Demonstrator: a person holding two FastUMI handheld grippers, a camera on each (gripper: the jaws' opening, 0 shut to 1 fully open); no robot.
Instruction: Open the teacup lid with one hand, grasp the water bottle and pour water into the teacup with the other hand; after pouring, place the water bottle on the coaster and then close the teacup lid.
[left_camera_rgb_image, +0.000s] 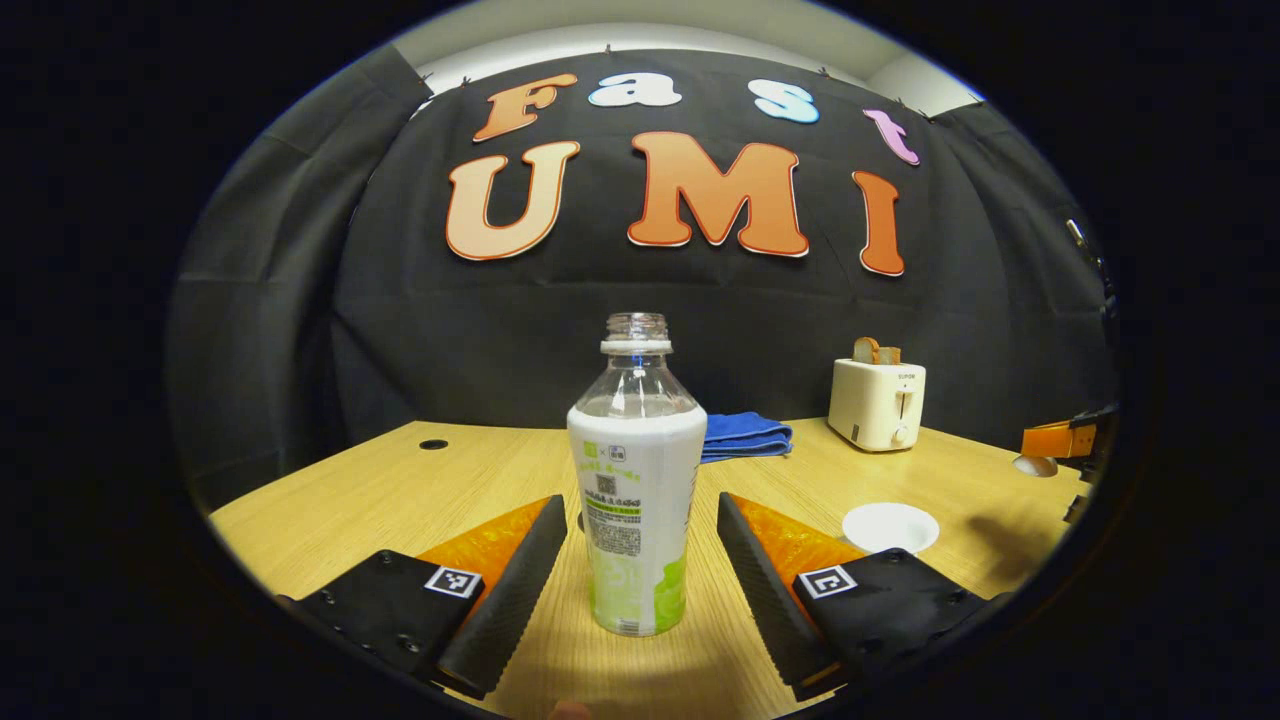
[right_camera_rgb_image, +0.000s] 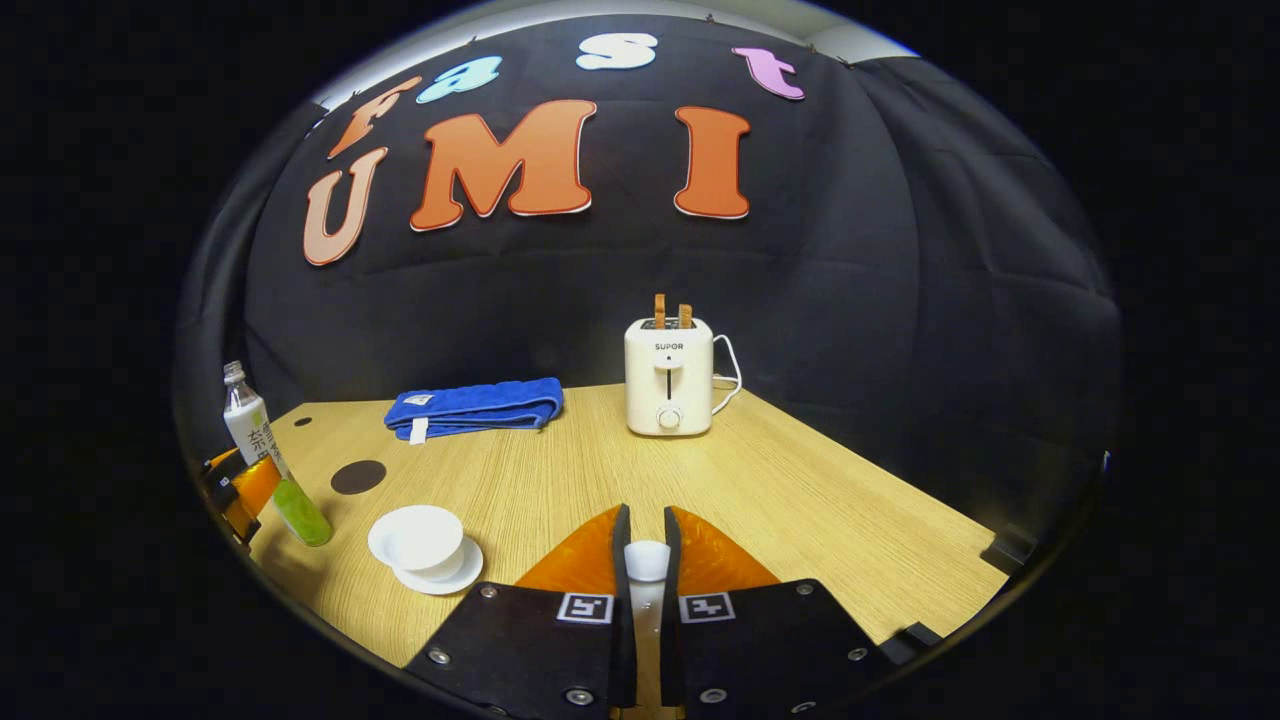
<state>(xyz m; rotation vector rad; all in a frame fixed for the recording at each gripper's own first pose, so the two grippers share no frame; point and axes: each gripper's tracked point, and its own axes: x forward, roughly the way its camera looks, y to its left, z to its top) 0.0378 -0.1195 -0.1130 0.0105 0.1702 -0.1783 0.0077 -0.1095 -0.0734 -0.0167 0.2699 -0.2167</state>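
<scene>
Right gripper view: right hand-held gripper (right_camera_rgb_image: 641, 560) pinches the teacup lid (right_camera_rgb_image: 647, 560), teacup (right_camera_rgb_image: 418, 540) uncovered; left hand-held gripper (left_camera_rgb_image: 640, 545) spread wide around the water bottle (left_camera_rgb_image: 637, 480), so pouring's still ahead.

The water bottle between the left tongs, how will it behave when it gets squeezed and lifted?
The water bottle is tall on a narrow base, so an off-centre push would probably tip it. It looks like thin clear plastic, so it may flex under the left tongs, which straddle it open. There is no cap, and it seems mostly full, so tilting or squeezing could spill.
</scene>
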